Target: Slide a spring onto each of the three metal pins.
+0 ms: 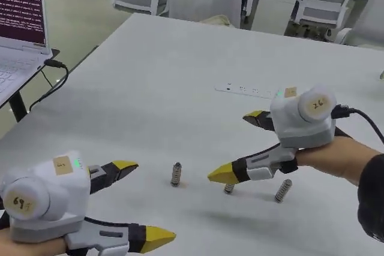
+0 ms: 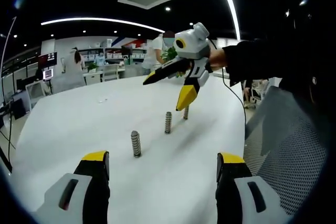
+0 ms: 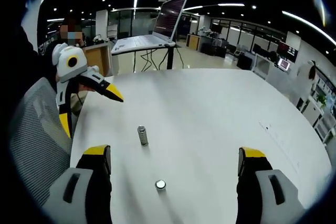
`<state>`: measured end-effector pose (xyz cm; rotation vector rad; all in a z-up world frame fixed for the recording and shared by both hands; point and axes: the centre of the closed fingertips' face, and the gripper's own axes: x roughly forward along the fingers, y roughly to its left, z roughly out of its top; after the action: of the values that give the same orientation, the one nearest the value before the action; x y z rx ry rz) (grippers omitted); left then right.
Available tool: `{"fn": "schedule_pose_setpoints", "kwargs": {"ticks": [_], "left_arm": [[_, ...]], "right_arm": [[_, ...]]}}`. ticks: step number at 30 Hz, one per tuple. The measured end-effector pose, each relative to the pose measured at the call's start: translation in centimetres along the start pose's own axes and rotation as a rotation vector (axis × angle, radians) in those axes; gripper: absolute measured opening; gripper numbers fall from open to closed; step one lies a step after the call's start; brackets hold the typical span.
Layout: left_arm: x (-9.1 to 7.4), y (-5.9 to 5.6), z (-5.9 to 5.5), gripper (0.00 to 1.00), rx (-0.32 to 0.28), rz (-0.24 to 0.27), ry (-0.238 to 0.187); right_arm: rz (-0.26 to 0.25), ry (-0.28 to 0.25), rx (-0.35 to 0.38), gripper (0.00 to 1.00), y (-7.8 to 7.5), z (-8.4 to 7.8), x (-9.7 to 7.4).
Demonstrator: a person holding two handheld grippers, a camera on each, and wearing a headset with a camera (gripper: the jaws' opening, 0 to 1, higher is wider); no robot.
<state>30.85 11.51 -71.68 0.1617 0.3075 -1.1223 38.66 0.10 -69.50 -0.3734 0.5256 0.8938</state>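
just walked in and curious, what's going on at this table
A person holds a yellow-tipped two-jaw gripper in each hand over a white table. The left gripper and right gripper are both open and empty. Three small coiled metal springs stand in a row between them, apparently already on their pins.

Opposed gripper views, springs (image 2: 168, 122) between.

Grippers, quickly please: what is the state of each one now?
Left gripper: open, holding nothing.
Right gripper: open, holding nothing.
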Motion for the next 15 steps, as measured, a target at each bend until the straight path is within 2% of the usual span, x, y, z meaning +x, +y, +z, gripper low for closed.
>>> {"fn": "schedule_pose_setpoints", "kwargs": {"ticks": [15], "left_arm": [[0.1, -0.1, 0.2, 0.81, -0.003, -0.003, 0.014]], "right_arm": [[-0.132, -0.047, 0.121, 1.00, -3.1, -3.1, -5.2]]}}
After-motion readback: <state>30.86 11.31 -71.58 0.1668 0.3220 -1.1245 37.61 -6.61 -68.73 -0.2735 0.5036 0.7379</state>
